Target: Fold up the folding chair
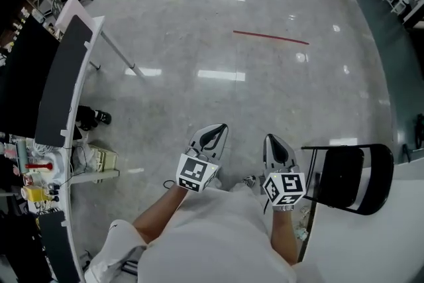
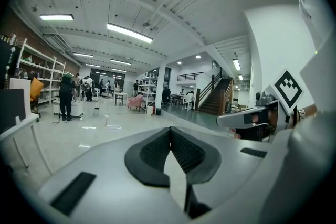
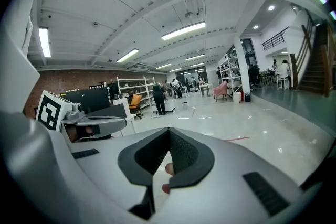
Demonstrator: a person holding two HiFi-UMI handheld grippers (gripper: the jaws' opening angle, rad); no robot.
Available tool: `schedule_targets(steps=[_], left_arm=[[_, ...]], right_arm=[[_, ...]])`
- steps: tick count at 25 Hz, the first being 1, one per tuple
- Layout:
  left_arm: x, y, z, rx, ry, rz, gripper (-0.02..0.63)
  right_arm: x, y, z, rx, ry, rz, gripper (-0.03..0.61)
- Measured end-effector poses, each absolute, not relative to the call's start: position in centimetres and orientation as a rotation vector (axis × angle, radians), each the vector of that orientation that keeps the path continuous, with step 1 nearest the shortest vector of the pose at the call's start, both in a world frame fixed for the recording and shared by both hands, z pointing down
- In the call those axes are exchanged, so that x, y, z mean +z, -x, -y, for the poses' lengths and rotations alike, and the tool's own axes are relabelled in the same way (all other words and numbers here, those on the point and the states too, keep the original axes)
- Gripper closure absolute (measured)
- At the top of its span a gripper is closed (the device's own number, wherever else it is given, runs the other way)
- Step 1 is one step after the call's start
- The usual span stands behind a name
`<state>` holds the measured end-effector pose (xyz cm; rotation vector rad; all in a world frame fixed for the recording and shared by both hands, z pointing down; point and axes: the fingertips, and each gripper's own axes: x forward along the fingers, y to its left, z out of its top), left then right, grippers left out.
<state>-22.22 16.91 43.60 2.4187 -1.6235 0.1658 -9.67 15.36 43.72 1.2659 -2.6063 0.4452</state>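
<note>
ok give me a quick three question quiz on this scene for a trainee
1. True or false: the left gripper and the right gripper are both shut and hold nothing.
2. Multiple choice: in the head view, the black metal folding chair stands A) to the right of the right gripper, B) to the left of the left gripper, C) between the two grippers.
3. Fill in the missing word: the thin strip of tape on the glossy grey floor is ____ in colour.
Key: 1 true; 2 A; 3 red.
</note>
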Motion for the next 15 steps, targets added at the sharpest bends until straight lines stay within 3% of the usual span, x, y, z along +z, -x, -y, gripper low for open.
schedule_targets(steps=[15], left_arm=[[44.1, 23.5, -18.2, 0.157, -2.416, 1.623, 0.601]], right_arm=[[43.9, 10.9, -17.1, 0.438, -1.293, 2.583, 0.574]])
